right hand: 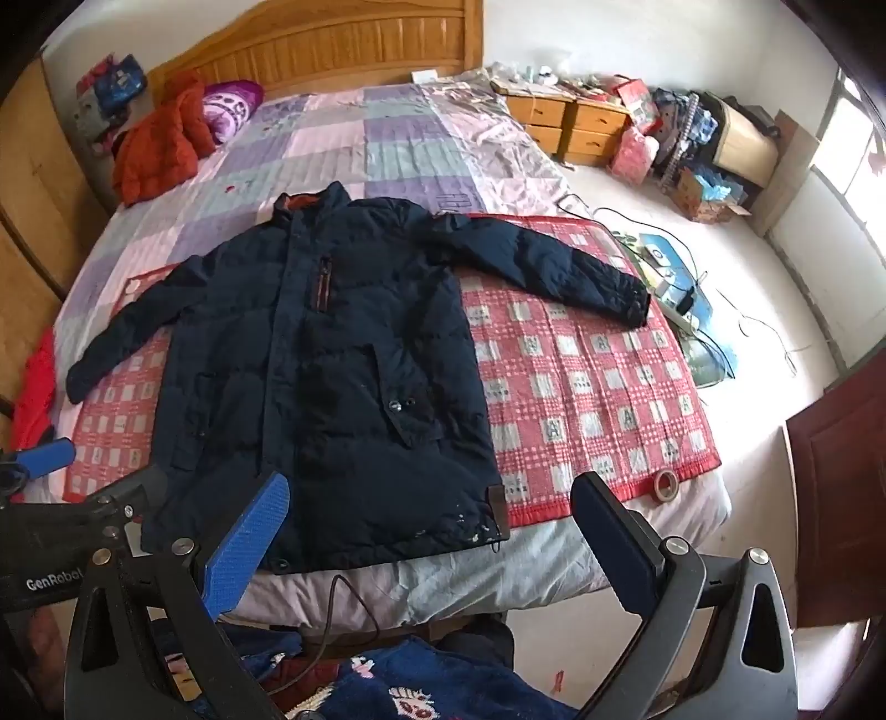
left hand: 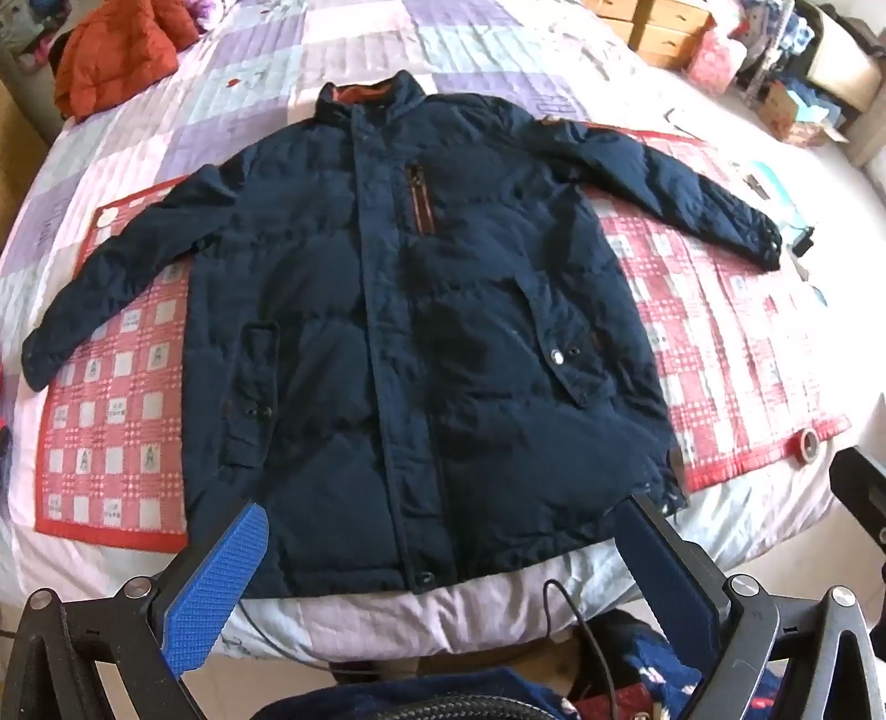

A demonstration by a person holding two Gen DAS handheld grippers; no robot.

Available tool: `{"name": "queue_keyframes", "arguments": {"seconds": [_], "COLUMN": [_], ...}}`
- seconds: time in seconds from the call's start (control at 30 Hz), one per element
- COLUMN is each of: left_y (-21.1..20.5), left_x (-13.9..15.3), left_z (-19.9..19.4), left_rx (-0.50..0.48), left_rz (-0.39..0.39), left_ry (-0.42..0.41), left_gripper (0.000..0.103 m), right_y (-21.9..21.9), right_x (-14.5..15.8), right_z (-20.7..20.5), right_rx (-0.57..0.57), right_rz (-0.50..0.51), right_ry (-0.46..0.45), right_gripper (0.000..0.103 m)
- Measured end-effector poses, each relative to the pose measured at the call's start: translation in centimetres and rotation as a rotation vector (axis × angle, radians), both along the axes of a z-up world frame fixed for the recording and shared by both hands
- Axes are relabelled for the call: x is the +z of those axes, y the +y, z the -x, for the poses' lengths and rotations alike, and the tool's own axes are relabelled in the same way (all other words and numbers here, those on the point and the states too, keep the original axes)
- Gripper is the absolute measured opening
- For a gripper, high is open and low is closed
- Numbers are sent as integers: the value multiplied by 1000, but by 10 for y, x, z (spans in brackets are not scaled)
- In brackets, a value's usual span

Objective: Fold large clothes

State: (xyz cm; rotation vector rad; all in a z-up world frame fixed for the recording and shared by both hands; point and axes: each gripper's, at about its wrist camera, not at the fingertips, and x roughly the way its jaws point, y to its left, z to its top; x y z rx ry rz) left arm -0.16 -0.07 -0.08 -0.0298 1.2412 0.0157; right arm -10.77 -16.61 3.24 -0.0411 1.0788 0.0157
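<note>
A navy jacket (left hand: 421, 332) lies spread flat, front up, on the bed (right hand: 343, 138), with both grippers above the foot edge.

The bed has a patchwork quilt and a wooden headboard (right hand: 343, 50) behind it. A red checked mat (right hand: 587, 376) lies across the quilt, and the jacket rests on it with the collar toward the headboard, both sleeves stretched out to the sides and the hem near the foot edge. An orange jacket (left hand: 122, 50) sits bunched in the far corner of the bed. A roll of tape (right hand: 667, 484) lies on the mat's near corner. The left gripper (left hand: 443, 559) has its fingers wide apart and holds nothing. The right gripper (right hand: 432, 531) is also wide and empty, just over the hem.
</note>
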Motion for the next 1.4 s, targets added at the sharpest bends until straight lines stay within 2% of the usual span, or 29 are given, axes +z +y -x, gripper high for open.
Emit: {"name": "queue_keyframes", "arguments": {"seconds": [0.07,0.13,0.4,0.7,0.77,0.83,1.0,1.07,1.13,1.27,1.4], "left_y": [-3,-8,-29,-51,-55,-56,-50,-41,-28,-1,36], "left_x": [-3,-7,-24,-36,-36,-38,-51,-57,-63,-98,-166], "left_z": [12,43,39,40,38,35,25,21,20,10,-23], "left_rx": [-10,-18,-57,-48,-36,-18,60,119,175,230,226], "left_rz": [5,12,26,-58,-34,-38,-64,-74,-71,-31,-33], "left_ry": [3,9,39,96,36,29,51,57,47,53,57], "left_gripper": [103,103,103,103,103,103,103,103,103,103,103], "right_y": [-2,-4,-26,-50,-55,-57,-58,-59,-59,-47,-29], "right_x": [-1,-2,-15,-28,-29,-34,-53,-63,-69,-96,-145], "right_z": [3,6,14,11,6,-2,-28,-42,-53,-81,-122], "right_rx": [-14,-27,-94,-91,-79,-62,19,70,123,233,251], "right_rz": [6,14,17,-8,-21,-36,-67,-90,-100,7,66], "right_ry": [8,16,67,96,95,100,128,154,139,43,19], "right_gripper": [103,103,103,103,103,103,103,103,103,103,103]}}
